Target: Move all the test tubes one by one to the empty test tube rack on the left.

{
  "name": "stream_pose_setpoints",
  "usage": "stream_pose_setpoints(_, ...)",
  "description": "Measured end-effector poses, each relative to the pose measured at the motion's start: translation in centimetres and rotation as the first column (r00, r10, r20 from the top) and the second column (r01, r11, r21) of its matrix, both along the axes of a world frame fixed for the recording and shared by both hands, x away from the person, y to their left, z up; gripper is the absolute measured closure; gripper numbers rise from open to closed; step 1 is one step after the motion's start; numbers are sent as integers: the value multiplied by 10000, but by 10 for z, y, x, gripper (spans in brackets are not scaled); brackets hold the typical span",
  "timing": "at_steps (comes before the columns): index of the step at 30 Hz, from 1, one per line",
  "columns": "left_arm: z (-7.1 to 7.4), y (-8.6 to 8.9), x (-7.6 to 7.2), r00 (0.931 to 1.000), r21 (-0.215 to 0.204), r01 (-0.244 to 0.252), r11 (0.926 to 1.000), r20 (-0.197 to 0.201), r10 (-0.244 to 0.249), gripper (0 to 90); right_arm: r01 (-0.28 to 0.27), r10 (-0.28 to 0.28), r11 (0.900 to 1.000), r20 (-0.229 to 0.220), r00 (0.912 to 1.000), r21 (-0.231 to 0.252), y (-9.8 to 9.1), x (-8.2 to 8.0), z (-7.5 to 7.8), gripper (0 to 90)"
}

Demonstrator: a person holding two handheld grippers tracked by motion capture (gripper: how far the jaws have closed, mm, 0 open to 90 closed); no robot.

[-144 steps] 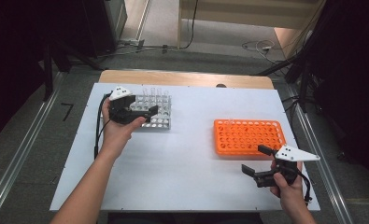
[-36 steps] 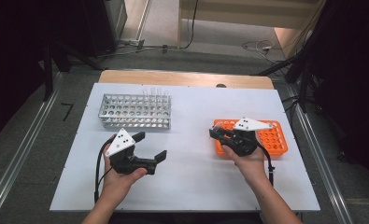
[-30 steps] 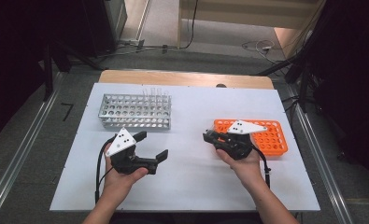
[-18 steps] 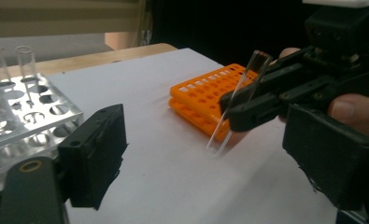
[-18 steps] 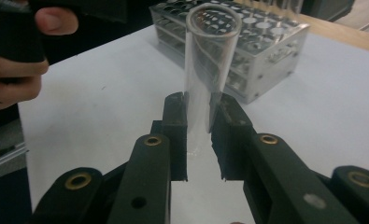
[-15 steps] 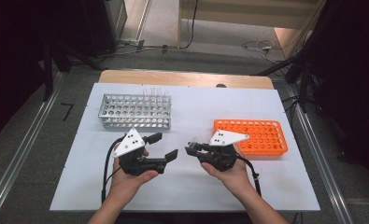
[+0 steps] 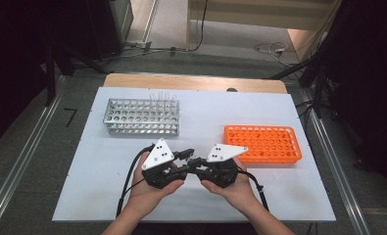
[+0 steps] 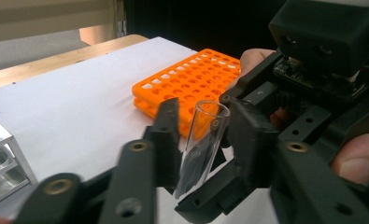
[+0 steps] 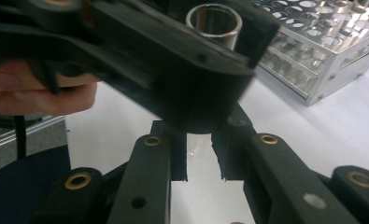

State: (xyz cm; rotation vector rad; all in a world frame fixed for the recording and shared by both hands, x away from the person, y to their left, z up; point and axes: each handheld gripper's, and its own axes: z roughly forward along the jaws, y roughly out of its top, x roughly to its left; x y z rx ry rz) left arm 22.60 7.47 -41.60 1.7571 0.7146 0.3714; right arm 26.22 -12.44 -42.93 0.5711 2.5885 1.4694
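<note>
Both tongs, left (image 8: pixel 198 135) just closed and right (image 9: pixel 198 154), pinch 1 glass tube (image 8: pixel 202 140)

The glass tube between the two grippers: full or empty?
Empty: the glass tube looks clear through, its open mouth showing nothing inside.

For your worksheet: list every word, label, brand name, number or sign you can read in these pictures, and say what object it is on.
None can be read.
Glass test tube: a faint pale mark on its wall, too blurred to read.
Orange rack: no legible lettering.
Metal rack: no legible lettering.
Left tongs and right tongs: plain black, no brand or number showing.
</note>
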Motion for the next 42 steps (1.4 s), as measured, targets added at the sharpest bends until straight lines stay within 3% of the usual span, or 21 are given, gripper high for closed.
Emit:
stream_pose_setpoints(5,0,1,0,9995,180,-262,9995,179,259,748,8,-8,10000,-149,9999,2,0,1,-1,738)
stream_pose_setpoints(8,1,5,3,9993,-53,-364,9993,72,365,758,-74,75,10000,-200,9998,63,-1,2,0,694)
stream_pose_setpoints(13,4,18,11,9969,-268,-787,9965,-41,786,758,17,-15,9997,-87,10000,233,-13,1,3,404)
stream_pose_setpoints(15,5,26,17,9955,-511,-944,9942,-125,939,758,157,-154,9992,-94,9998,363,-21,2,5,311)
stream_pose_setpoints(19,9,38,29,9914,-554,-1306,9899,-85,1304,758,614,-612,9965,-39,9981,564,-42,4,6,98)
stream_pose_setpoints(22,15,49,40,9873,-547,-1588,9858,-13,1590,758,878,-870,9936,-139,9961,713,-61,5,6,1)
stream_pose_setpoints(29,26,83,69,9692,-751,-2457,9664,-8,2463,758,1518,-1512,9864,-142,9884,631,-108,3,0,0)
stream_pose_setpoints(35,31,110,95,9454,-887,-3249,9416,-33,3259,758,2073,-2070,9767,-103,9783,560,-142,-5,-3,0)
stream_pose_setpoints(36,32,113,100,9442,-991,-3283,9394,-60,3294,758,2151,-2147,9750,-146,9766,560,-148,-7,-4,0)
stream_pose_setpoints(42,33,119,127,9271,-647,-3716,9261,266,3738,758,2645,-2636,9636,-281,9642,381,-177,-14,-12,0)
